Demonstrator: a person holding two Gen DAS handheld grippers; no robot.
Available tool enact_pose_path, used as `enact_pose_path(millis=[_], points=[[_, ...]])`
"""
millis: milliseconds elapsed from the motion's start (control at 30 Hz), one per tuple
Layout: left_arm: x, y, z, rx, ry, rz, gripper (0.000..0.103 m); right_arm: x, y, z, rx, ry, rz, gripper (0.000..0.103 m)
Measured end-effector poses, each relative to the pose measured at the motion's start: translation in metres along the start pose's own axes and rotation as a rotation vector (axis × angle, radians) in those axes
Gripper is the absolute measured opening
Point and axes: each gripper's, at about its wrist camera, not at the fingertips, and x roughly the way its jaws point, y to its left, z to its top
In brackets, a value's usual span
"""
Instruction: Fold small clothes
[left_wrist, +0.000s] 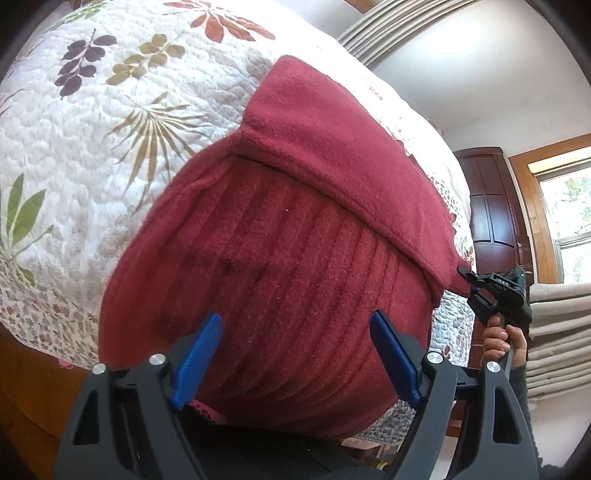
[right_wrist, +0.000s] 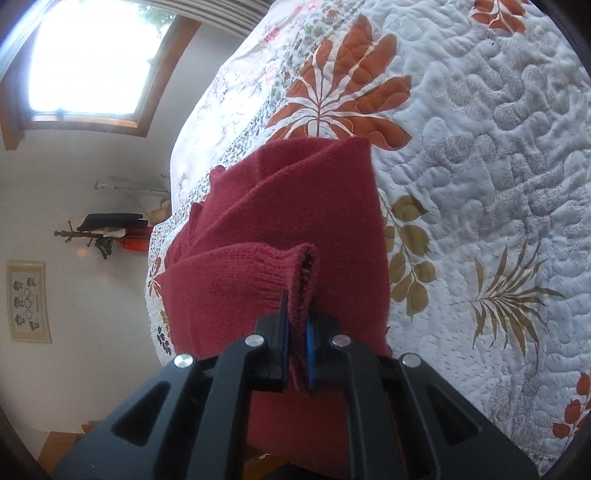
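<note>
A dark red knitted sweater (left_wrist: 295, 236) lies on the leaf-print quilt (left_wrist: 92, 129), one sleeve folded across its ribbed body. My left gripper (left_wrist: 295, 325) stands open just above the sweater's near hem, its blue pads apart and holding nothing. In the right wrist view the same sweater (right_wrist: 295, 206) fills the middle, and my right gripper (right_wrist: 297, 314) is shut on the ribbed sleeve cuff (right_wrist: 295, 273), lifting it off the body. The right gripper (left_wrist: 480, 284) also shows in the left wrist view at the sleeve's end, held by a hand (left_wrist: 498, 339).
The quilt (right_wrist: 480, 147) covers a bed with a wooden frame (left_wrist: 29, 387) at its near edge. A dark wooden cabinet (left_wrist: 491, 206), a window (left_wrist: 569, 221) and a curtain (left_wrist: 554, 332) are beyond the bed. A coat rack (right_wrist: 103, 232) and a picture (right_wrist: 29, 301) are on the far wall.
</note>
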Motion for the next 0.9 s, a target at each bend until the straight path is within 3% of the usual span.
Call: enact_pose_path(millis=[167, 333, 467, 533, 567, 633, 767, 900], points=[[0.003, 0.001, -0.001, -0.005, 0.007, 0.005, 0.083, 0.011, -0.003, 0.004, -0.009, 0.016, 0.016, 0.006], [0.008, -0.006, -0.001, 0.009, 0.02, 0.003, 0.083, 0.005, -0.026, -0.002, 0.044, -0.001, 0.032, 0.036], [0.01, -0.012, -0.002, 0.014, 0.023, 0.007, 0.083, -0.002, -0.034, -0.011, 0.057, 0.007, 0.066, 0.035], [0.012, -0.014, -0.002, 0.013, 0.026, 0.011, 0.083, 0.002, -0.035, -0.013, 0.036, 0.033, 0.048, 0.016], [0.013, -0.015, -0.003, 0.014, 0.028, 0.015, 0.083, 0.004, -0.035, -0.013, 0.031, 0.041, 0.026, 0.014], [0.013, -0.019, -0.006, 0.019, 0.025, 0.02, 0.083, 0.008, -0.039, -0.013, 0.03, 0.047, 0.01, 0.014], [0.007, -0.024, -0.013, 0.018, 0.006, 0.03, 0.083, 0.001, -0.043, -0.014, 0.033, 0.036, 0.056, 0.015], [0.002, -0.02, -0.028, -0.008, -0.007, 0.048, 0.083, -0.004, -0.053, -0.016, 0.029, 0.047, 0.054, 0.022]])
